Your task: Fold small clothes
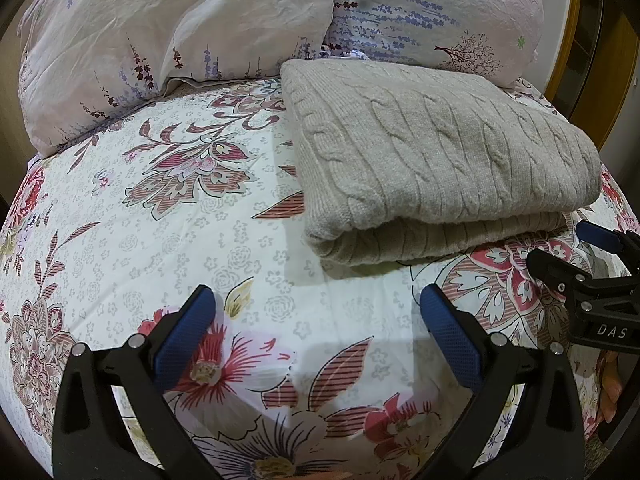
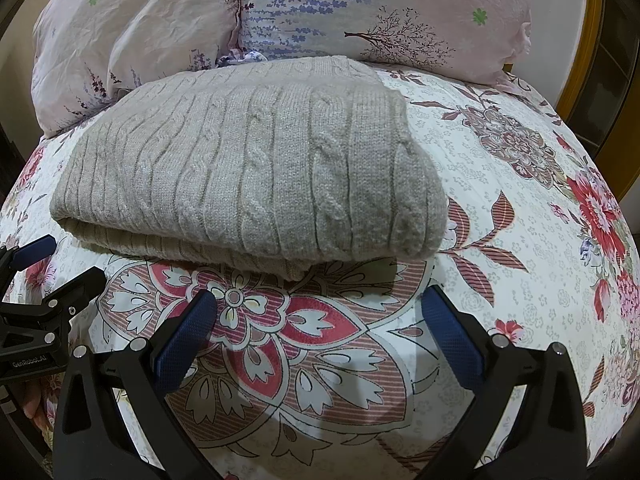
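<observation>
A beige cable-knit sweater (image 1: 440, 152) lies folded in a thick rectangle on the floral bedsheet (image 1: 140, 220); it also shows in the right wrist view (image 2: 248, 172). My left gripper (image 1: 316, 300) is open and empty, just in front of the sweater's near left corner. My right gripper (image 2: 320, 304) is open and empty, just in front of the sweater's near edge. In the left wrist view the right gripper (image 1: 568, 248) shows at the right edge beside the sweater. In the right wrist view the left gripper (image 2: 56, 260) shows at the left edge.
Two large pillows (image 1: 160, 28) (image 2: 380, 12) in pale floral covers lie behind the sweater at the head of the bed. A wooden frame (image 2: 600, 60) stands at the far right. The floral sheet (image 2: 520, 200) spreads out on both sides of the sweater.
</observation>
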{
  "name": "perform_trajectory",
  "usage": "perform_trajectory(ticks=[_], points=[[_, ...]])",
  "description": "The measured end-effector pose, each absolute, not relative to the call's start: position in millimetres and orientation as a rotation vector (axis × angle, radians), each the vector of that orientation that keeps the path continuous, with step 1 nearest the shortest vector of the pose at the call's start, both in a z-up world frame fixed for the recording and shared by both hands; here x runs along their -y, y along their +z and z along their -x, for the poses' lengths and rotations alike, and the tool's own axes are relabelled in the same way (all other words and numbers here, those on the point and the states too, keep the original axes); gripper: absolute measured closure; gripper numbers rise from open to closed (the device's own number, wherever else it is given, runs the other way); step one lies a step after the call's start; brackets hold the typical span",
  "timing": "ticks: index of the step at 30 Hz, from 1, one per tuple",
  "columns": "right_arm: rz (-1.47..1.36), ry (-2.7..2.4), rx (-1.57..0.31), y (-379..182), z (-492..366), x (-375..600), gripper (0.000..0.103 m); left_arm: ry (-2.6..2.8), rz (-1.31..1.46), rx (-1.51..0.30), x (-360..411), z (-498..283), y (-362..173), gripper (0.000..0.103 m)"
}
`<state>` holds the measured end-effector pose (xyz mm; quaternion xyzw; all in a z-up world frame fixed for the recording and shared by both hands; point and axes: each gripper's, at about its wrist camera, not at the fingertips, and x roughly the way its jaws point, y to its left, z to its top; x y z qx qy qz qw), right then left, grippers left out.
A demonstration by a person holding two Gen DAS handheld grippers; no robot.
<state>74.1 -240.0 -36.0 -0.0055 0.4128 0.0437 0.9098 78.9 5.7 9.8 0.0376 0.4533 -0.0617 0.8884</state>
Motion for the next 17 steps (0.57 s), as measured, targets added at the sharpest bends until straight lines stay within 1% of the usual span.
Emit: perform_trajectory(ticks=[17], points=[[0.01, 0.088, -0.851, -35.9, -74.1, 240.0, 0.001, -0.129, -0.078, -0.942, -5.9, -78.9, 9.9, 0.002]])
